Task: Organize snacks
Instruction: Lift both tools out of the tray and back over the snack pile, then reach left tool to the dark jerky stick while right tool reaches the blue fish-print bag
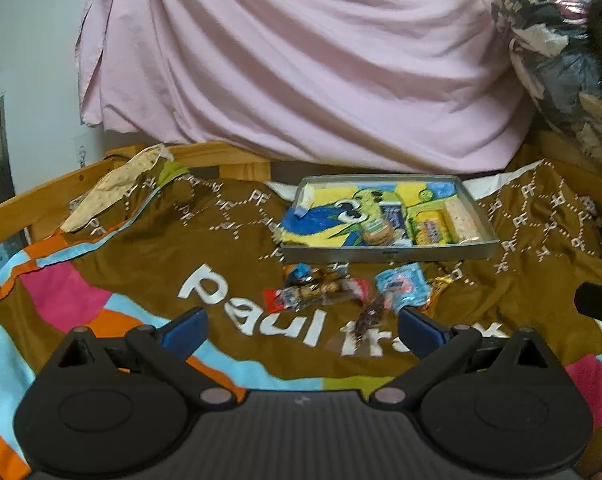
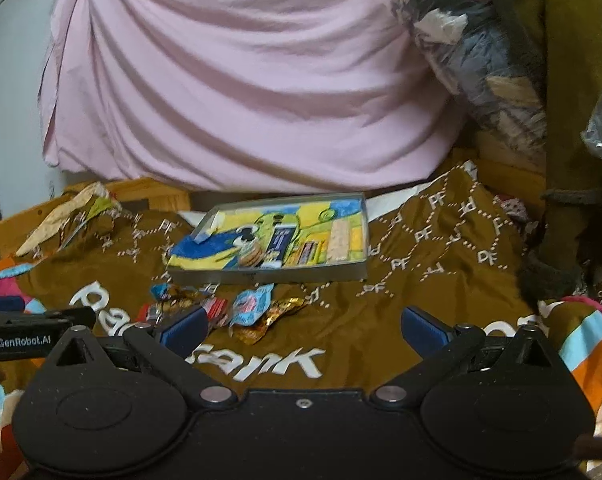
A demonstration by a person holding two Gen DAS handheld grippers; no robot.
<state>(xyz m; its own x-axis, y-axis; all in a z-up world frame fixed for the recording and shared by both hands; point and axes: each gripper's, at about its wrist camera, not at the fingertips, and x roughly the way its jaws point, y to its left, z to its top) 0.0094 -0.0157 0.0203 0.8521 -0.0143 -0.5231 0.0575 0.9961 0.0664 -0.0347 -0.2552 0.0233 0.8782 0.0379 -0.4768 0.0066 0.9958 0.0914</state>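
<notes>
Loose snacks [image 1: 341, 292] sit in a small heap on the brown printed blanket [image 1: 149, 248], just in front of the shallow grey tray [image 1: 385, 255], which already holds a few packets along its right side, among them a pale bar [image 1: 461, 220]. Heap includes a light blue packet [image 1: 401, 286], a red-ended clear wrapper [image 1: 313, 294], a dark bar [image 1: 371, 314] and a gold foil wrapper [image 2: 269, 318]. All look light, thin and crinkly; film likely slippery, contents probably crushable, so pinch a flat wrapper edge or crimped end, gently. Left gripper [image 1: 301, 328] hangs just short of the heap, fingers spread wide, nothing held. Right gripper [image 2: 301, 326] further right over bare blanket, fingers likewise apart and empty, its left finger near the gold wrapper. Tray's front wall is a low lip to clear. Soft, wrinkled blanket gives under pressure. Open room right of the heap; pink sheet [image 1: 301, 60] and a bagged bundle [image 1: 561, 52] lie behind the tray.
</notes>
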